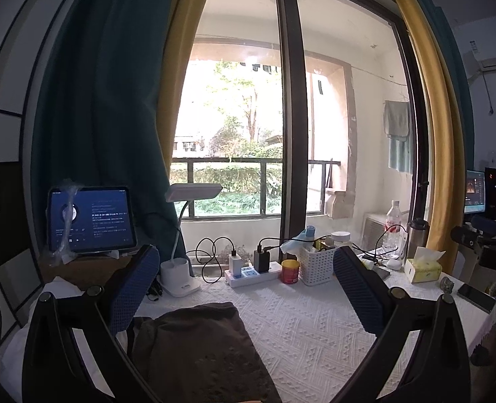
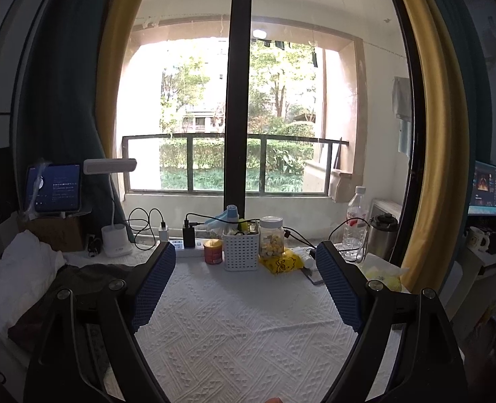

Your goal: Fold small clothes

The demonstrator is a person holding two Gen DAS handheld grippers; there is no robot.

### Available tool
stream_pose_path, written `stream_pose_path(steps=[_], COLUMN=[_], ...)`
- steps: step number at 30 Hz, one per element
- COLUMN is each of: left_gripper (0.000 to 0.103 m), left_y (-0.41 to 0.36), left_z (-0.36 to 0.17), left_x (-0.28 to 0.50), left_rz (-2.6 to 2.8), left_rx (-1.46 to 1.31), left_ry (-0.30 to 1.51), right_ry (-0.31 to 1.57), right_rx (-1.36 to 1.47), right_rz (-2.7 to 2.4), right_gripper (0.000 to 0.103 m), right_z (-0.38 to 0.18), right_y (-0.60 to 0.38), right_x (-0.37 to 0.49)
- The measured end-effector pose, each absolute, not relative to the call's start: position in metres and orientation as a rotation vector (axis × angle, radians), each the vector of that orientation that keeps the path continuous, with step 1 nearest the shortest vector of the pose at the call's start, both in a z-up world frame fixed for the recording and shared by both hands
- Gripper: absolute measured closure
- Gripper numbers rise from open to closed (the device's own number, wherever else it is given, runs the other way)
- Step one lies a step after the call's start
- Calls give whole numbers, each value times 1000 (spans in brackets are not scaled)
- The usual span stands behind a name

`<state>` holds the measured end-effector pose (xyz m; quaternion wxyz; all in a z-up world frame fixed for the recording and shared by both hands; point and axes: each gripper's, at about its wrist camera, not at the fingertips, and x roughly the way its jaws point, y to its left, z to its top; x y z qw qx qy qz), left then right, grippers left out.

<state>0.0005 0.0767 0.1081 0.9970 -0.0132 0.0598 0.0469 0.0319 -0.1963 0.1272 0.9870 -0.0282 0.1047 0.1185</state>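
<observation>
A dark brown garment (image 1: 201, 352) lies flat on the white textured tablecloth (image 1: 315, 329), low and left in the left wrist view. My left gripper (image 1: 244, 288) is open and empty, held above the cloth with the garment under its left finger. In the right wrist view the same garment (image 2: 80, 278) lies bunched at the far left, beside a white cloth (image 2: 19, 278). My right gripper (image 2: 244, 285) is open and empty above bare tablecloth (image 2: 241, 329), to the right of the garment.
Along the table's back edge stand a white desk lamp (image 1: 180, 275), a power strip with chargers (image 1: 251, 272), a red tin (image 1: 290, 271), a white basket (image 1: 317, 263), a water bottle (image 1: 392, 225), a tissue box (image 1: 422, 267). A tablet (image 1: 91, 220) is at left, a phone (image 1: 476, 297) at right.
</observation>
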Motion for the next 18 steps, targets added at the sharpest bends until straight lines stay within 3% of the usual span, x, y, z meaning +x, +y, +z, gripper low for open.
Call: stream_pose_path(steps=[18], left_gripper=[1], left_y=[70], left_z=[107], left_x=[1], left_rz=[70], left_rx=[-21], left_ry=[130], right_ry=[213], right_rx=[-51], right_rz=[227], right_gripper=[15], right_z=[125], right_y=[-200], right_x=[31])
